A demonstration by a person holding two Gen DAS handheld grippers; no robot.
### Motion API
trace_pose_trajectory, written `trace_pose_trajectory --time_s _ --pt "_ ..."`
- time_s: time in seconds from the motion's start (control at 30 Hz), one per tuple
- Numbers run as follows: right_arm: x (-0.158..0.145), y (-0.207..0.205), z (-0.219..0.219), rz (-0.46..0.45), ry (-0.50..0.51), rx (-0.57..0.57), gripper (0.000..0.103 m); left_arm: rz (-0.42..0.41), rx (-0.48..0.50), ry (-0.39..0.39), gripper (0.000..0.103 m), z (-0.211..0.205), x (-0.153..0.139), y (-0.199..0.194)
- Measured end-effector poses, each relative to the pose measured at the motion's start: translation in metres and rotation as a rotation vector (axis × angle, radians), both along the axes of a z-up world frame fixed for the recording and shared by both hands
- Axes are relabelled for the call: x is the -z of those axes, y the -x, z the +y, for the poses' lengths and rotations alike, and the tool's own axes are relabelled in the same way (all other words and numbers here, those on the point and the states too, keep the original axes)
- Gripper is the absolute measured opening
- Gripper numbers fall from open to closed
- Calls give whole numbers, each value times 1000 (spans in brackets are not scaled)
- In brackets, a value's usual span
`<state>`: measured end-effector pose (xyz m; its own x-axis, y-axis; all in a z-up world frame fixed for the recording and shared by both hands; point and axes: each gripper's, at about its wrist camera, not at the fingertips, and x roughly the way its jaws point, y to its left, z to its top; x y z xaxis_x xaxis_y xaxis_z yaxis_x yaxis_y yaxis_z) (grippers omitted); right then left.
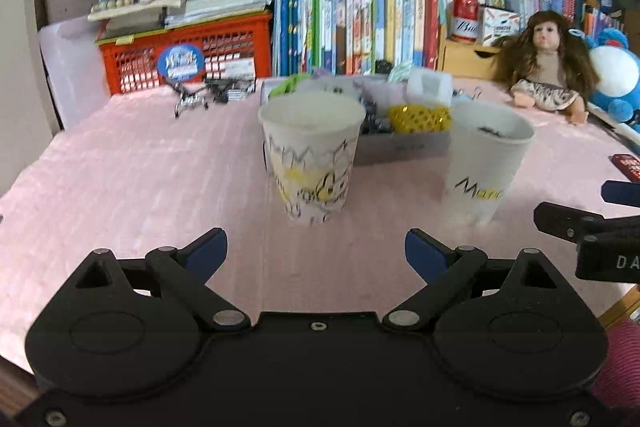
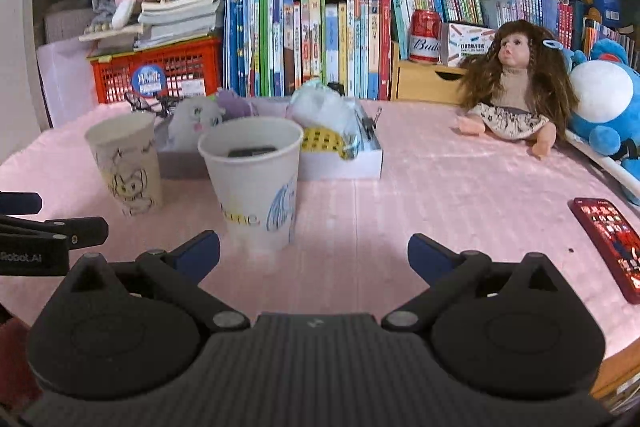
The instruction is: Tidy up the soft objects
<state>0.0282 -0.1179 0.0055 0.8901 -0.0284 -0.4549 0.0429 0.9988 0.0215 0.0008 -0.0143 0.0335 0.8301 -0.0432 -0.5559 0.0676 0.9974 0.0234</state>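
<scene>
Two paper cups stand on the pink tablecloth: one with cartoon drawings (image 1: 314, 155) (image 2: 126, 167) and one with lettering (image 1: 486, 163) (image 2: 256, 183) that has something dark inside. Behind them a shallow white box (image 2: 340, 159) (image 1: 404, 147) holds small soft toys, a yellow mesh item (image 1: 420, 118) (image 2: 320, 141) and a white bundle (image 2: 324, 107). My left gripper (image 1: 316, 253) is open just short of the cartoon cup, with nothing between its fingers. My right gripper (image 2: 314, 253) is open too, to the right of the lettered cup.
A long-haired doll (image 2: 516, 87) (image 1: 548, 67) sits at the back right beside a blue plush (image 2: 608, 107). A red phone (image 2: 610, 243) lies at the right edge. Books, a red basket (image 2: 156, 75) (image 1: 188, 55) and a red can (image 2: 425, 37) line the back.
</scene>
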Motion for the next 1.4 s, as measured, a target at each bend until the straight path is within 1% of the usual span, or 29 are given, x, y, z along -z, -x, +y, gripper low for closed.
trace_pose_trajectory --time_s 0.23,0.5,0.6,0.73,0.93,1.17,1.3,1.4 --pt "14 -3 5 28 29 6 103 42 -30 -10 95 -4 19 -8" --pt "24 -4 9 65 38 -3 103 73 -14 -39 96 -13 31 -14" --pt "27 -6 11 77 41 -6 103 97 -8 -35 96 -15 35 -17" --pt "31 -9 13 97 54 -2 103 101 -10 -25 98 -16 36 -18" --pt "33 -14 9 112 34 0 103 104 -2 -25 100 -16 36 -23" --pt "27 -21 7 85 39 5 103 97 -6 -13 99 -23 30 -32" --pt "23 -27 -2 72 36 24 103 94 -3 9 99 -27 26 -40" --pt "22 -31 -8 66 44 39 103 92 -6 11 99 -29 25 -46"
